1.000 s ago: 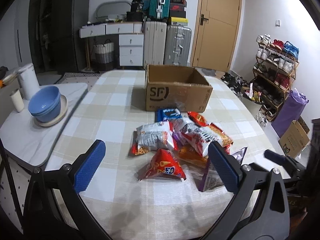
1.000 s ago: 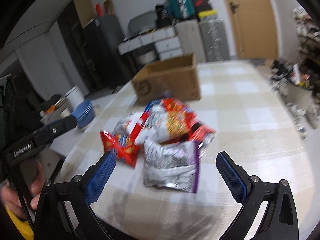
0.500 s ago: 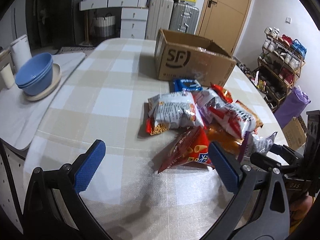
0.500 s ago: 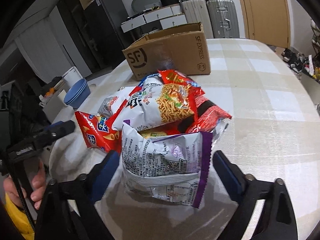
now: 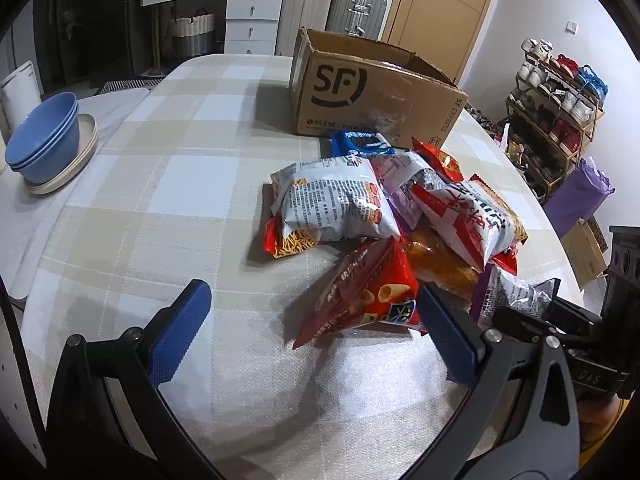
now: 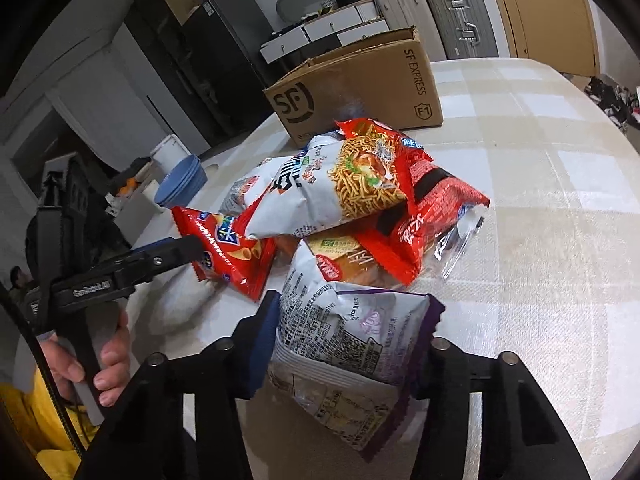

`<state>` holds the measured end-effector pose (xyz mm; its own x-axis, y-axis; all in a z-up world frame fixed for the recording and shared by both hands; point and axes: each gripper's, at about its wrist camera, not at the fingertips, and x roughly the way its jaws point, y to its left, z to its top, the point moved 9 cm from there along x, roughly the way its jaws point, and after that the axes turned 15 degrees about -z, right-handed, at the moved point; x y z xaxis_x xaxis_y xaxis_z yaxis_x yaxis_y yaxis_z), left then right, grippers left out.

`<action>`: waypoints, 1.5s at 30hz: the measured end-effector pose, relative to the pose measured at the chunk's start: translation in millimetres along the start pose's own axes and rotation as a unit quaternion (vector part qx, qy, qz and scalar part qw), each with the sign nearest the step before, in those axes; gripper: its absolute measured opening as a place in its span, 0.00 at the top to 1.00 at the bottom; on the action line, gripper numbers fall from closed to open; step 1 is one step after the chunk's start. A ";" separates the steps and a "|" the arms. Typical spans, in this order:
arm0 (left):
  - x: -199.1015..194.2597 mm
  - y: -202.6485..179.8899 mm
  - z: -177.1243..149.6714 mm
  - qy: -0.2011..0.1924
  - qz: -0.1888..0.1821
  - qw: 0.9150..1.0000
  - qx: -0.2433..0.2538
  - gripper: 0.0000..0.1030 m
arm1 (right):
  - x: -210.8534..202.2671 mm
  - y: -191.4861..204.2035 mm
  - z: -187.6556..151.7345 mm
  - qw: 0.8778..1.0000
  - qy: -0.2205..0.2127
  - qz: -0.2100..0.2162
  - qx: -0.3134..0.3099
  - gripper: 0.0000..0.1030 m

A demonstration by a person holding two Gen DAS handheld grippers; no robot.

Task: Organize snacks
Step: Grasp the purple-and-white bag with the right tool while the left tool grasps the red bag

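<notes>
A pile of snack bags lies on the checked tablecloth in front of an open cardboard box [image 5: 376, 96]. My right gripper [image 6: 352, 320] is closing its jaws on a silver and purple snack bag [image 6: 360, 344] at the near edge of the pile, and both pads touch the bag's sides. My left gripper [image 5: 308, 300] stands open and low over the table. A red cone-snack bag [image 5: 368, 296] lies just ahead of it, close to its right finger. A white noodle-snack bag [image 5: 336, 204] sits on top of the pile, and a blue biscuit pack [image 5: 362, 142] lies beside the box.
Stacked blue bowls [image 5: 40, 136] on a plate stand on a side surface at the left. Suitcases, drawers and a door are behind the table, with a shoe rack [image 5: 560, 112] at the right. A hand [image 6: 108, 368] holds the left gripper's handle.
Both grippers came down towards the pile. The right jaws went from wide open to closed in on the silver and purple bag. The left gripper stayed open.
</notes>
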<state>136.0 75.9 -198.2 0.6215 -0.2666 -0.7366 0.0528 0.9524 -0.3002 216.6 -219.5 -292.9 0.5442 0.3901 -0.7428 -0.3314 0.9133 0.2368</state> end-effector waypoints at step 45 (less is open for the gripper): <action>44.3 -29.5 -10.1 0.030 -0.066 0.997 -0.039 0.47 | -54.0 -3.2 -12.3 0.997 -0.053 0.053 0.016 0.78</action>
<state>154.1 34.5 -228.1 0.5646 -0.4004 -0.7218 0.0689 0.8943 -0.4422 178.8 -244.9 -261.2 0.5872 0.4928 -0.6422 -0.3670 0.8692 0.3314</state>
